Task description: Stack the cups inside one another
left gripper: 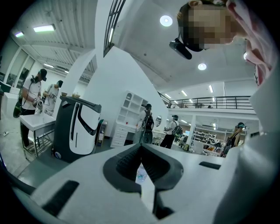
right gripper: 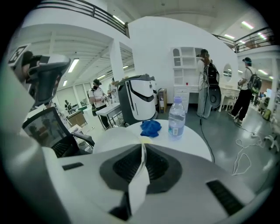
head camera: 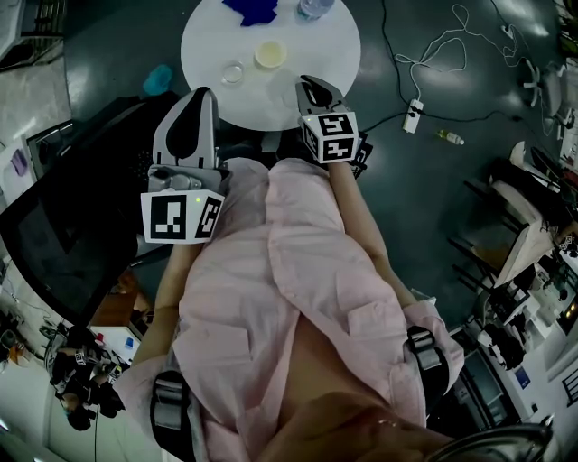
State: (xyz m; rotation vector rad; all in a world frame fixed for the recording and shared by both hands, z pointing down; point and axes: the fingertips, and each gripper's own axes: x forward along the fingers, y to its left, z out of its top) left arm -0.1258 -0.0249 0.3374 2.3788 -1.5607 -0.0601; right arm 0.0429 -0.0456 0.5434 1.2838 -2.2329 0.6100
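Note:
On the round white table (head camera: 325,54) stand a clear cup (head camera: 233,72) and a pale yellow cup (head camera: 270,54). My right gripper (head camera: 313,88) hovers over the table's near edge. In the right gripper view, the right gripper (right gripper: 142,146) is shut on the thin wall of another clear cup (right gripper: 116,138), which hangs to the left of the jaws. The yellow cup (right gripper: 145,140) shows just beyond them. My left gripper (head camera: 197,97) is held off the table's near left edge, pointing almost level. Seen in its own view, the left gripper (left gripper: 141,151) is shut with nothing in it.
A water bottle (head camera: 312,7) and a blue cloth (head camera: 251,9) sit at the table's far side. A dark chair (head camera: 63,207) stands at the left, and a power strip (head camera: 414,115) with cables lies on the floor at the right. People stand far off.

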